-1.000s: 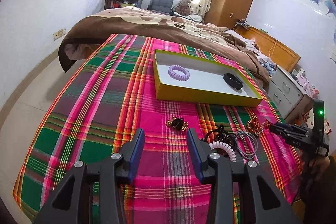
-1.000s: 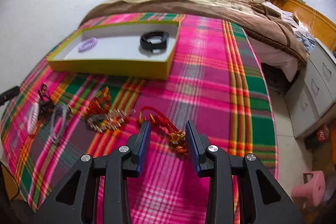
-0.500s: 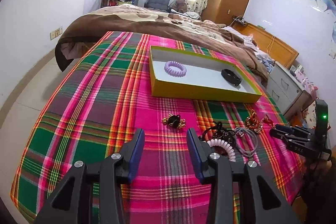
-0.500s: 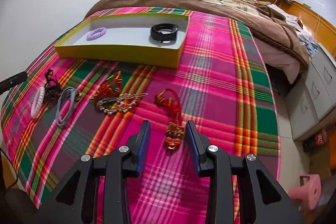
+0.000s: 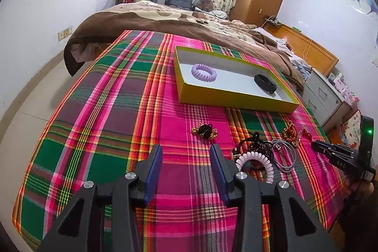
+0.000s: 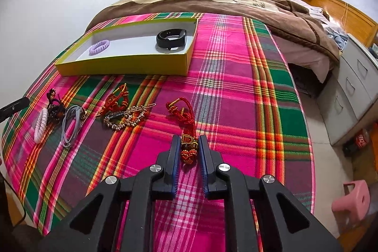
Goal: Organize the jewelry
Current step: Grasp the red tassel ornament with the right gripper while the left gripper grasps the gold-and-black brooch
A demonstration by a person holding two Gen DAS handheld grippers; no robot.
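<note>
**Right hand-held gripper pinches a red charm; most jewelry not yet boxed**

A bed is covered with a pink and green plaid cloth (image 6: pixel 236 86). On it, toward the far left, lies a shallow yellow box (image 6: pixel 122 65). Two pieces already sit inside: a purple coil band (image 6: pixel 99 47) at its left end and a black bracelet (image 6: pixel 171 38) at its right end.

The right hand-held gripper (image 6: pixel 189 149) has its jaws nearly together, pinching the gold end of a red cord charm (image 6: pixel 186 124), whose cord trails away across the cloth toward the box.

The left hand-held gripper (image 5: pixel 186 169) hovers with jaws spread wide, holding nothing, above bare cloth.

Left to sort, all loose on the cloth near the box: a black and gold clip (image 5: pixel 204 130); a pink coil band (image 5: pixel 256 163) touching a tangle of black ties (image 5: pixel 254 144); grey elastics (image 5: pixel 284 154); a red knot ornament (image 6: pixel 117 98) and a rhinestone clip (image 6: pixel 127 116).

By this count, roughly a quarter of the job looks finished.
</note>
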